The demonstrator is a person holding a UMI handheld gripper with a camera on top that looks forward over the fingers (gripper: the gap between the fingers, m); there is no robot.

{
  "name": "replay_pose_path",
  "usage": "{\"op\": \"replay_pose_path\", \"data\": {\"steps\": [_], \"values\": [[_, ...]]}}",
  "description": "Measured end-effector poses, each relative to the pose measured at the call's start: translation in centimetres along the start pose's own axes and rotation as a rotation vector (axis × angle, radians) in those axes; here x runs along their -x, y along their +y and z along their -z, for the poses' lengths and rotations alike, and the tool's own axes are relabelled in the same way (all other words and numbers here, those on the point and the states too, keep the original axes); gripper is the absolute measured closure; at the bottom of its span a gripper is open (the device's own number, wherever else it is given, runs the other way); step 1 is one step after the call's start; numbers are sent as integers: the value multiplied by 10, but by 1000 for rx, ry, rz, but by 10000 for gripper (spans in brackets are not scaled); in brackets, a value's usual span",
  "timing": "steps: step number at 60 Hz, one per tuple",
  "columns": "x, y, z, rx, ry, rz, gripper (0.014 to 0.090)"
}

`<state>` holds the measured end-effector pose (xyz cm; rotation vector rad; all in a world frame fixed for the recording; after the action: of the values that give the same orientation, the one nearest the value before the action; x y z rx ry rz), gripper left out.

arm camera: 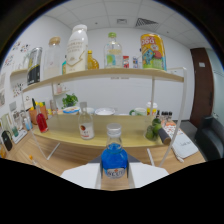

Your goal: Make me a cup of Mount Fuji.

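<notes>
The blue bottle stands upright between the two white fingers, its clear neck and pale cap rising above the deep blue liquid and a label low on its body. One finger lies at its 9 o'clock side and the other at its 3 o'clock side, both close against the bottle; whether they actually press on it I cannot tell. The gripper is centred on the bottle's lower half.

Beyond the bottle, at about 11 o'clock from it, a clear bottle with a red label stands on the wooden tabletop. Further off at 12 o'clock sits a shallow white bowl. At 2 o'clock, near the tabletop's edge, green fruits lie together. At 10 o'clock stands a red bottle, and behind it a leafy green plant.

A wooden shelf on thin white legs spans the tabletop above all this. On it, from 10 o'clock round to 1 o'clock of the blue bottle, stand a dark jar, a tall white bottle, a small amber bottle, a clear bottle with a green cap and a yellow carton. A dark brown door shows in the wall at 2 o'clock.
</notes>
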<state>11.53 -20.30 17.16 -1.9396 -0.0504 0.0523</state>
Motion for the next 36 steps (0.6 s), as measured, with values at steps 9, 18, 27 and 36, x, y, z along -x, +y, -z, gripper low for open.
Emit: {"op": "replay_pose_path", "data": {"steps": [9, 18, 27, 36], "values": [[2, 61, 2, 102, 56, 71, 687], [-16, 74, -4, 142, 157, 333, 688], [-27, 54, -14, 145, 222, 783, 687], [-17, 48, -22, 152, 202, 1293, 689]]}}
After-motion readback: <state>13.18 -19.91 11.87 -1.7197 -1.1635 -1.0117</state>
